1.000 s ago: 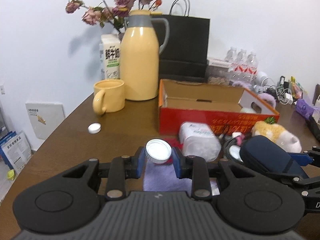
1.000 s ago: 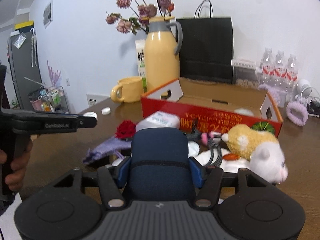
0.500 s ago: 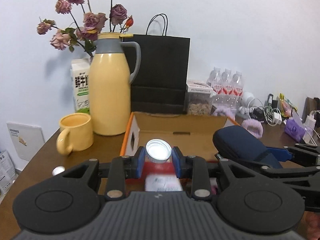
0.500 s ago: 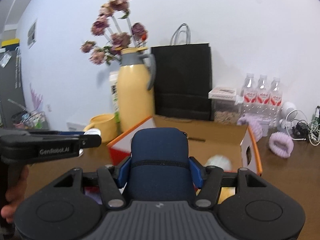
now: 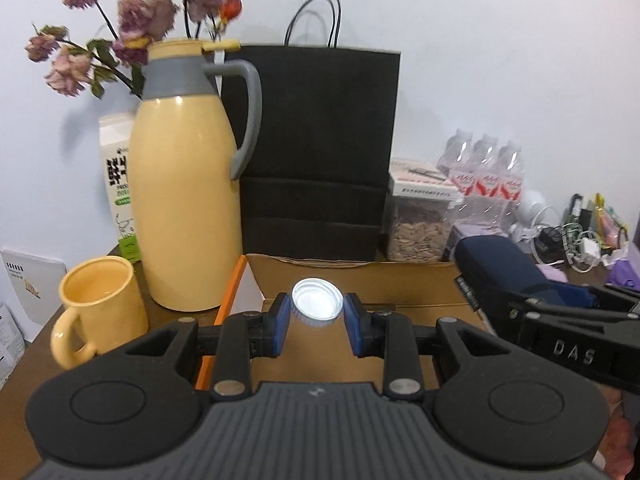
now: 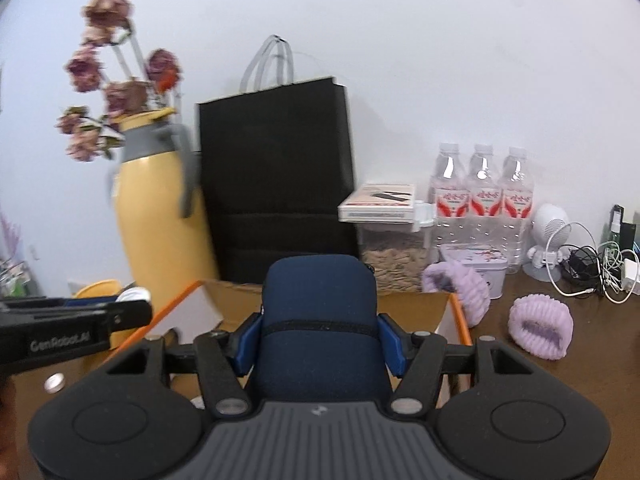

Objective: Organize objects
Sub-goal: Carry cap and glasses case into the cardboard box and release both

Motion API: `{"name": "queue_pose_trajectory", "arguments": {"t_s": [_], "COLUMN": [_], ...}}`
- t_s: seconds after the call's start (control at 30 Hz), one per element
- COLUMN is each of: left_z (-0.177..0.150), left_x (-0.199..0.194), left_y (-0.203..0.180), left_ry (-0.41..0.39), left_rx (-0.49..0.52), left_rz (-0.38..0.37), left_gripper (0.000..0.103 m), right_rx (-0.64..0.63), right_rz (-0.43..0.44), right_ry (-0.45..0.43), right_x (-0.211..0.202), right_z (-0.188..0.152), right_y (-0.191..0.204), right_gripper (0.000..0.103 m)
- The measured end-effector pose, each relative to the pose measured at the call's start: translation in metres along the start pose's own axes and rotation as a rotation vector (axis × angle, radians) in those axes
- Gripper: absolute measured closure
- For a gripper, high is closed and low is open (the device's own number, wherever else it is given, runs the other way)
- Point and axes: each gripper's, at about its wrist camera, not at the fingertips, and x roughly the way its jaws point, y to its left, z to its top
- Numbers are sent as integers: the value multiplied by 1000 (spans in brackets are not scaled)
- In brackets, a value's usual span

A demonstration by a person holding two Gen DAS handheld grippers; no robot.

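Both my grippers have come forward from the clutter in front of the cardboard box (image 5: 360, 276) and now hang over its open top, with the box's back flap just ahead. My left gripper (image 5: 317, 322) pinches a white bottle cap (image 5: 317, 307) at a narrow setting, the blue pads touching its rim on either side. My right gripper (image 6: 319, 342) is clamped at a middling width on a navy zip case (image 6: 320, 320), which stands upright between the pads.

The cap worries me: it is held only by its thin edge near the pad tips, so a jolt could twist it out before it is properly inside the box. The case is bulky and rounded, and if I let go too near the box's orange-edged wall (image 6: 168, 312) I judge it could tip outward. The two tools are also close beside each other above the box, so a careless swing could knock them together.

Writing I can read: "DAS" on the right tool's side, "GenRobot.AI" on the left's. The milk carton (image 5: 118, 184) beside the yellow jug (image 5: 186, 200) carries print too small to read.
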Motion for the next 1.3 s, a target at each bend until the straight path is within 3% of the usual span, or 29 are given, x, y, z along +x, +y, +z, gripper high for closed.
{"name": "queue_pose_trajectory", "arguments": {"t_s": [0.23, 0.43, 0.47, 0.5, 0.53, 0.57, 0.6, 0.87, 1.3], "left_z": [-9, -16, -16, -17, -16, -16, -16, -14, -2], "left_x": [46, 58, 58, 58, 56, 55, 53, 53, 3], "left_y": [6, 10, 11, 12, 12, 12, 12, 11, 9], "left_ry": [63, 94, 93, 93, 86, 75, 63, 67, -34], "left_rx": [-27, -30, -32, -32, -30, -28, -27, -42, -28], "left_rz": [20, 20, 24, 25, 25, 26, 30, 54, 34], "left_gripper": [73, 73, 64, 42, 29, 6, 0, 0, 0], "right_rx": [7, 9, 8, 10, 9, 7, 5, 1, -59], "right_rz": [-52, -60, -59, -58, -61, -65, -63, -34, -1], "right_ry": [65, 141, 153, 154, 148, 143, 137, 133, 39], "right_x": [45, 60, 60, 60, 59, 57, 55, 50, 4], "right_z": [-4, -14, -15, -15, -15, -15, -14, -14, -5], "right_y": [-20, -24, -24, -24, -24, -23, -23, -21, 1], "right_gripper": [44, 42, 40, 37, 34, 19, 6, 2, 0]}}
